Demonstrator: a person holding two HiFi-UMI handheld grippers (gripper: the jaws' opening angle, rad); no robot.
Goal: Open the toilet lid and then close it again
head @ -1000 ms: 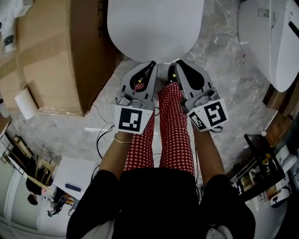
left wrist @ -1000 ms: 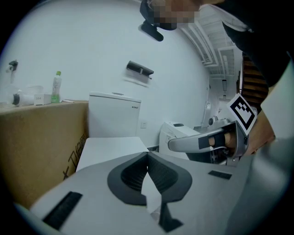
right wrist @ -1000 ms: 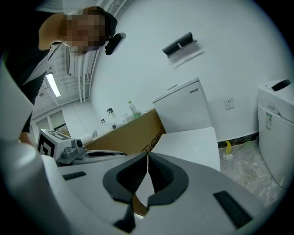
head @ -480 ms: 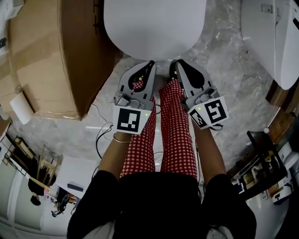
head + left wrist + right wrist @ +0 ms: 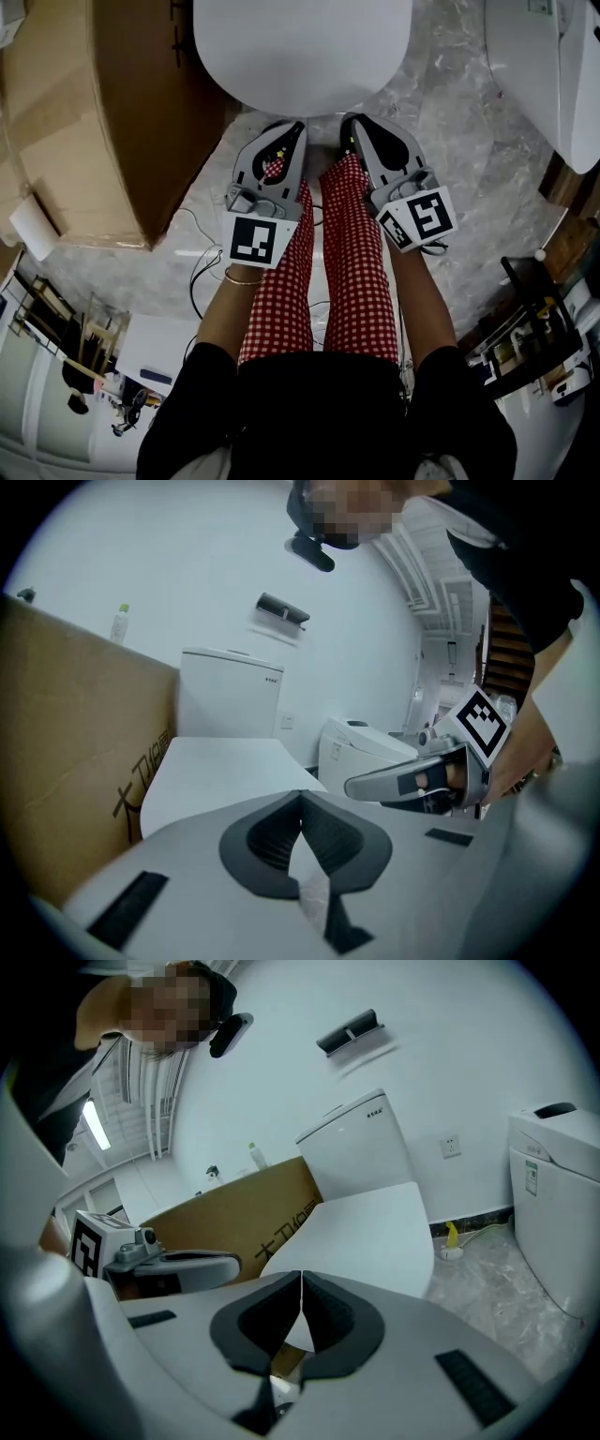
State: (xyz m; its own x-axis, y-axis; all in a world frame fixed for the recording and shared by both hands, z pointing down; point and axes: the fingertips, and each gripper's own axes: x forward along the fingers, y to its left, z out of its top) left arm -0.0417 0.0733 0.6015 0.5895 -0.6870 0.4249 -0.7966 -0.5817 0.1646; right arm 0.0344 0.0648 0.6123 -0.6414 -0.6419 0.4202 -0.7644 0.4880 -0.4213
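A cardboard box (image 5: pixel 103 112) stood on the marble floor (image 5: pixel 450 159); cables (image 5: pixel 199 267) lay just beside it, a bottle (image 5: pixel 119 622) above its edge.

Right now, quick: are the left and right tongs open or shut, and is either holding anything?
Left tongs: shut, holding nothing.
Right tongs: shut, holding nothing.

My left gripper (image 5: pixel 301 799) has its jaws pressed together, nothing between them. Just ahead I see the lid (image 5: pixel 211 771) lying flat, tank (image 5: pixel 230 700) behind it, box (image 5: pixel 66 752) beside it, right gripper (image 5: pixel 412 782) alongside mine.
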